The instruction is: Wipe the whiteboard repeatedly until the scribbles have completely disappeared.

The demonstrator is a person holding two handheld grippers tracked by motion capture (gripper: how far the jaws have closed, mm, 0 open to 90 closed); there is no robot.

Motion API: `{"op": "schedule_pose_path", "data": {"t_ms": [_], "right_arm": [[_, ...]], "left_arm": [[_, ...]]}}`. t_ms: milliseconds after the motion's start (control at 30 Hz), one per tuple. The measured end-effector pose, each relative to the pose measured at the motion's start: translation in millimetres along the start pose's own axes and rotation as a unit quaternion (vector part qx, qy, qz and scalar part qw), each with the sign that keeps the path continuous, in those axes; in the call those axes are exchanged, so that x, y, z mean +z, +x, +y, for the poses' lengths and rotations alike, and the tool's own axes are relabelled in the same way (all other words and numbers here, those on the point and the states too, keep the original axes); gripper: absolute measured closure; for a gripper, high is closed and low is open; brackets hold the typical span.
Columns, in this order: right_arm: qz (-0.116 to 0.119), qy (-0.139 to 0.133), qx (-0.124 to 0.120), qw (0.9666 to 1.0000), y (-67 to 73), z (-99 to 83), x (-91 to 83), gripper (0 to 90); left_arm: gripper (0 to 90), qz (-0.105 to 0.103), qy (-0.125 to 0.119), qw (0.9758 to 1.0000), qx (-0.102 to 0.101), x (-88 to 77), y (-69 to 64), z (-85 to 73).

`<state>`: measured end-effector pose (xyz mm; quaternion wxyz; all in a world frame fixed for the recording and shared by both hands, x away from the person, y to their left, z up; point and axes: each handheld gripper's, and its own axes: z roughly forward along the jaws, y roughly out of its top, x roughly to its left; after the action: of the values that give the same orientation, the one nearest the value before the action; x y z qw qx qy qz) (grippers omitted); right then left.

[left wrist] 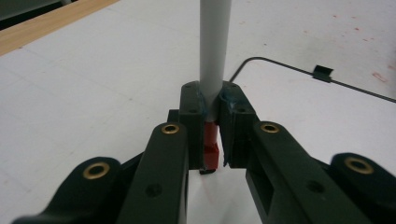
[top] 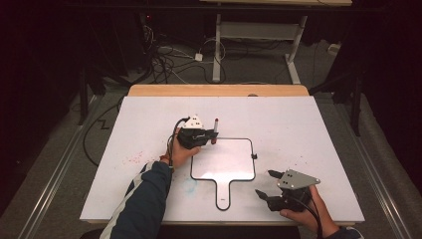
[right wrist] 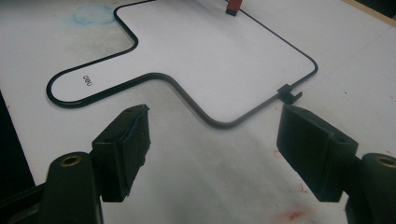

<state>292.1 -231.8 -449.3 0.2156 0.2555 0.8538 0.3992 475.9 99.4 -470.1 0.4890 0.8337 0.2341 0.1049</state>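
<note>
Two tongs over the white table (top: 298, 124). Left tongs (left wrist: 212, 140) clamped on a marker (left wrist: 214, 46), grey barrel upright, red end down, tip touching the table at the upper left corner of a paddle-shaped whiteboard (top: 224, 162) with a black rim. Right tongs (right wrist: 215, 154) apart, holding nothing, hovering near the whiteboard's lower right corner, beside a small black clip (right wrist: 289, 93) on its rim. Red specks on the table.

Upright marker (top: 215, 130) — tip on whiteboard (top: 224, 162)
</note>
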Motion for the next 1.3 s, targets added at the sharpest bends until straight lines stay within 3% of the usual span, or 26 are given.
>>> {"op": "schedule_pose_path", "data": {"t_ms": [200,433,533,633,933,1000,1167,1300], "right_arm": [[0.000,-0.001,0.000,1.0000,-1.1,-1.0,-0.7,26.7],[-0.002,-0.002,-0.003,1.0000,-0.8,-0.1,-1.7,26.7],[-0.002,-0.001,-0.004,1.0000,-0.1,0.5,-0.1,26.7],[-0.001,0.001,-0.003,1.0000,-0.2,0.3,1.0,26.7],[0.000,0.002,-0.003,1.0000,-0.8,-0.4,0.8,26.7],[0.001,0.000,-0.003,1.0000,-0.6,-0.2,0.3,26.7],[0.001,0.002,-0.005,1.0000,-0.4,-0.7,-0.1,26.7],[0.001,0.002,-0.003,1.0000,-1.0,-0.5,-0.1,26.7]], "left_arm": [[78.6,-0.009,0.006,0.9999,0.011,-11.9,-3.8,-6.3],[78.5,0.002,0.007,0.9997,0.023,-23.2,-5.7,-13.1],[78.6,0.016,-0.003,0.9998,0.009,-19.8,-3.0,-13.4],[78.6,0.015,-0.012,0.9998,-0.005,-12.5,-4.5,-11.6],[78.6,0.006,-0.009,0.9999,0.004,1.7,-14.6,-3.3],[78.6,-0.002,-0.008,1.0000,-0.004,-1.3,-13.9,-4.5],[78.6,-0.008,0.006,0.9998,0.015,-15.5,-20.2,-10.0],[78.6,0.004,0.013,0.9996,0.023,-27.8,-20.4,-15.5]]}}
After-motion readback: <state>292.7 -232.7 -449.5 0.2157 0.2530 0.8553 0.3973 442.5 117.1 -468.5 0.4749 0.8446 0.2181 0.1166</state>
